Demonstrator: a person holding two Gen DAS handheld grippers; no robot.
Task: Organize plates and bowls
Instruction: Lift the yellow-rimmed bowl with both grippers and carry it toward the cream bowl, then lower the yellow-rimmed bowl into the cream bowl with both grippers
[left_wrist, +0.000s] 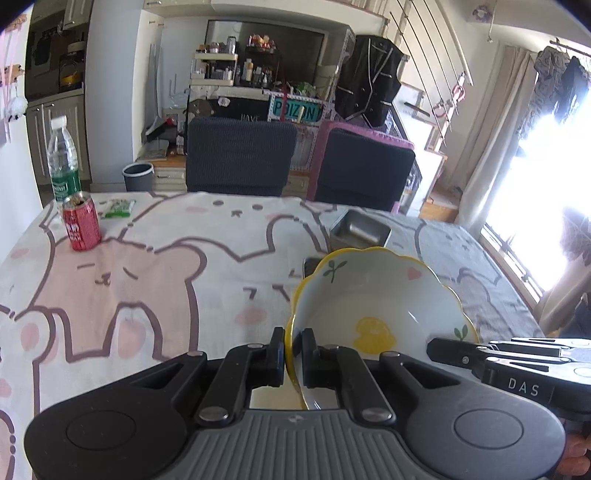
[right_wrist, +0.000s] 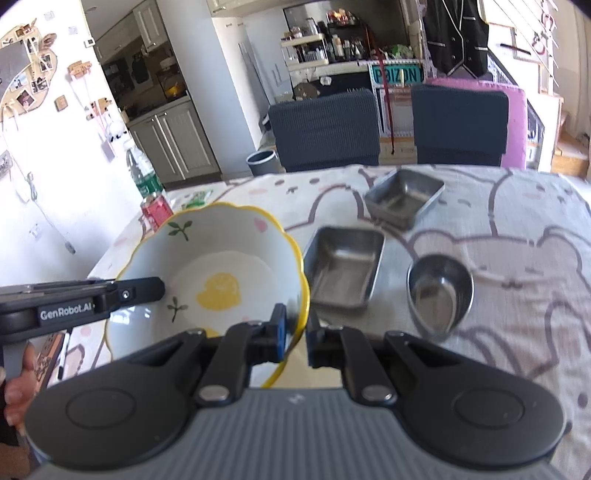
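Above the table (right_wrist: 517, 206), each tool (left_wrist: 293, 360) (right_wrist: 295, 334) clamps the bowl's (right_wrist: 221, 266) opposite rim.

- Left gripper (left_wrist: 293, 356): jaws nearly closed, pinching the near-left rim of the bowl (left_wrist: 380, 295); tilted downward.
- Right gripper (right_wrist: 295, 332): jaws nearly closed on the bowl's right rim; tilted downward.
- A hand (right_wrist: 16, 391) shows at the near left edge.
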